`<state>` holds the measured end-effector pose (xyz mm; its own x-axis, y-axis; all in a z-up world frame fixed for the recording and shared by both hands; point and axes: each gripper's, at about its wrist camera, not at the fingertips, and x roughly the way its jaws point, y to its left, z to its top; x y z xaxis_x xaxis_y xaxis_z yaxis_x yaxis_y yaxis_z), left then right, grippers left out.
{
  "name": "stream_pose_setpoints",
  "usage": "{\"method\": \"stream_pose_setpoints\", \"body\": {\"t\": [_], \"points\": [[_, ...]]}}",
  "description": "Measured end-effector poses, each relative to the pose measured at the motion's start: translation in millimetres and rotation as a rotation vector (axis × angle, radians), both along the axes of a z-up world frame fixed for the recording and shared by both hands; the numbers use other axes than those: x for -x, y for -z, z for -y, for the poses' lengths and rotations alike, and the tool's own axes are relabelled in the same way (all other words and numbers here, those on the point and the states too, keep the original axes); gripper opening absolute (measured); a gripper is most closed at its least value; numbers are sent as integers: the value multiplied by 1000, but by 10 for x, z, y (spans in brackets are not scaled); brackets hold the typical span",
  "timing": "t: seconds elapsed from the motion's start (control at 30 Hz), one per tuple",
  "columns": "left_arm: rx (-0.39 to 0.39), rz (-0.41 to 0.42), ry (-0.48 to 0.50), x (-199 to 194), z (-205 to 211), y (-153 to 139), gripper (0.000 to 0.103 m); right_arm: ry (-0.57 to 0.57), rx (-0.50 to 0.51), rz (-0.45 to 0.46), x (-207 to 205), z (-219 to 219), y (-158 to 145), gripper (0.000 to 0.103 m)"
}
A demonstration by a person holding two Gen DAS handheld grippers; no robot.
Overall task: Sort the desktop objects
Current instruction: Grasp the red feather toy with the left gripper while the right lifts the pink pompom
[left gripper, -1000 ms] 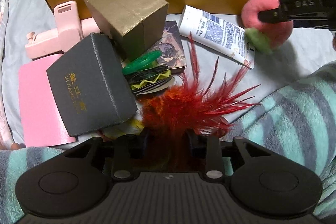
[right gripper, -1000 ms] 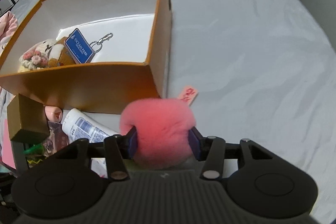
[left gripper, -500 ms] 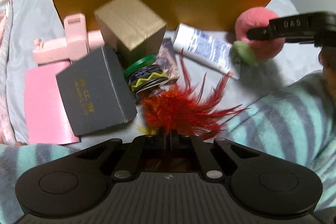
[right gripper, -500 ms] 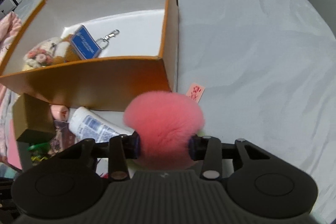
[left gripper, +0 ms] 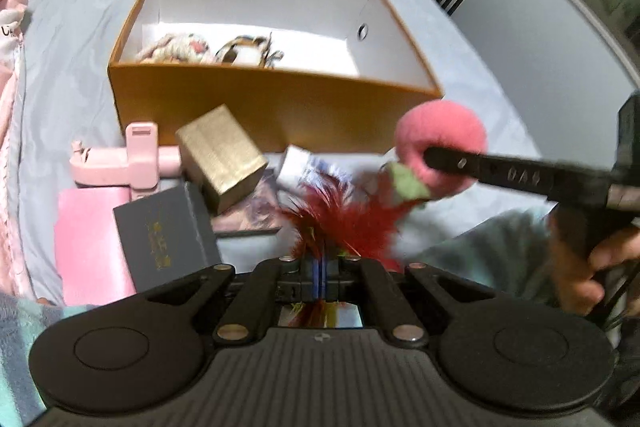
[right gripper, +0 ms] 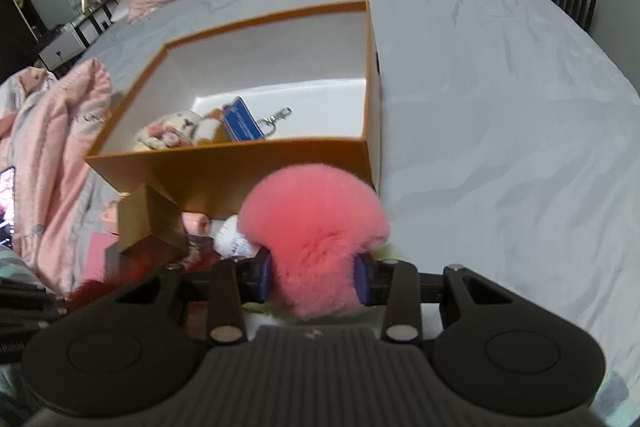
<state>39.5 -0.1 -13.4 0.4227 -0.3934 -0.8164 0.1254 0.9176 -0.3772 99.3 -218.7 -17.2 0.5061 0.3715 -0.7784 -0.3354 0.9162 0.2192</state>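
Note:
My left gripper (left gripper: 320, 269) is shut on the stem of a red feather toy (left gripper: 344, 223), whose plumes fan out just past the fingertips, above the bed. My right gripper (right gripper: 312, 277) has a fluffy pink pom-pom (right gripper: 316, 215) with a green leaf between its blue pads. The jaws are still closing and the pads press into the fur. In the left wrist view the right gripper (left gripper: 520, 175) carries the pom-pom (left gripper: 440, 135) near the right front corner of the orange box (left gripper: 272, 107). The open box (right gripper: 240, 167) holds a plush toy (right gripper: 168, 135) and a blue-tagged keychain (right gripper: 240, 125).
In front of the box lie a gold box (left gripper: 220, 155), a dark grey box (left gripper: 168, 235), a pink gadget (left gripper: 136, 159), a pink booklet (left gripper: 88, 243), a white tube (left gripper: 296, 163) and a picture card (left gripper: 252, 215). Grey bedsheet (right gripper: 500, 147) spreads to the right; pink bedding (right gripper: 48, 147) lies left.
My left gripper closed on the red feather toy and rose with it. The right gripper tightened on the pom-pom and lifted it toward the box, whose inside came into view.

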Motion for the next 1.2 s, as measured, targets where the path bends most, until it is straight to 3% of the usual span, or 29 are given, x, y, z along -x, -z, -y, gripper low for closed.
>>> {"method": "stream_pose_setpoints", "body": {"t": [0.1,0.13,0.17,0.37,0.53,0.6,0.77,1.2], "points": [[27,31,-6,-6,-4,-142,0,-11,-28,9,23,3,-84,30],[27,41,-8,-15,-2,-147,0,-13,-32,12,24,-3,-105,23],[28,54,-9,-25,-2,-171,0,-16,-38,13,21,-5,-122,4],[26,85,-38,-84,-84,-250,0,-37,-29,25,12,-72,-152,1],[37,76,-92,-129,-257,-222,0,-28,47,15,-17,-165,-16,15],[39,74,-113,-150,-313,-196,0,-17,78,13,-22,-206,72,33],[46,55,-131,-209,-402,-115,0,10,110,-27,-73,-279,296,46],[57,11,-136,-352,-443,48,0,67,224,-109,-440,-477,704,53]]}}
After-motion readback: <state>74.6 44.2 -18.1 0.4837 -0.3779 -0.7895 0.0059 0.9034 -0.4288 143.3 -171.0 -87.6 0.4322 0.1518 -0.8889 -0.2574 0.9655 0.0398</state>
